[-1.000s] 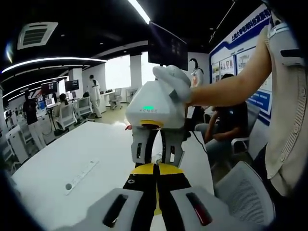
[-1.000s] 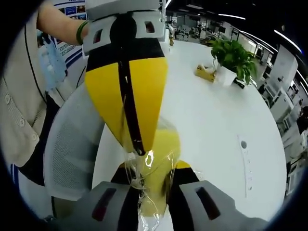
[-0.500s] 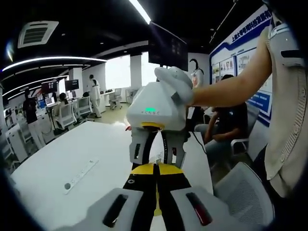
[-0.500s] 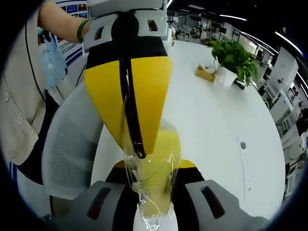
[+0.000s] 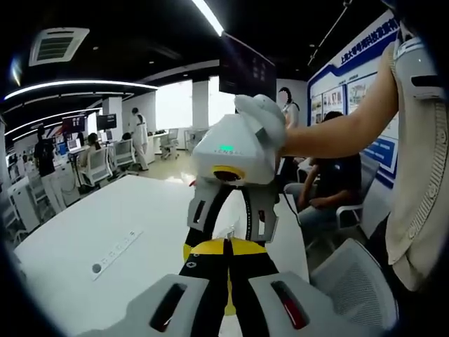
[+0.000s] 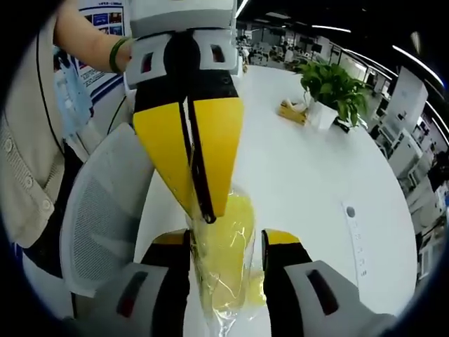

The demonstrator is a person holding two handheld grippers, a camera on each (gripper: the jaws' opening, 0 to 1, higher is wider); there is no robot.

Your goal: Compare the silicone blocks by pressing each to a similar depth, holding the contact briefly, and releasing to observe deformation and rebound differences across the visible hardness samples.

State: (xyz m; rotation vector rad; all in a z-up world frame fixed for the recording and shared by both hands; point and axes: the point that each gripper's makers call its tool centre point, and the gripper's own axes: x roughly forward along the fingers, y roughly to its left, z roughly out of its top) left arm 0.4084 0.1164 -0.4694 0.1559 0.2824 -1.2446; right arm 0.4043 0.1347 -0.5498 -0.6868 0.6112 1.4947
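A yellow silicone block point(image 6: 228, 239) in a clear plastic bag hangs in the air over the table edge. My left gripper point(image 6: 202, 210) comes down from the top of the right gripper view, its yellow jaws shut on the bag's upper end. In the left gripper view, the left gripper point(image 5: 226, 243) shows its jaws closed tip to tip. My right gripper point(image 6: 226, 240) stands open, one jaw on each side of the block with a thin gap. A gloved hand holds the right gripper point(image 5: 230, 223), which faces the left one head-on.
The white table point(image 6: 316, 168) carries a potted plant point(image 6: 331, 83), a small yellow object point(image 6: 293, 111) and a long white power strip point(image 6: 355, 235). A mesh chair point(image 6: 98, 210) stands just under the grippers. A seated person point(image 5: 330, 189) is close by, and other people work at desks far off.
My right gripper's jaws have spread apart from the bagged block. The left gripper has stayed shut on the bag, and both views have shifted slightly.
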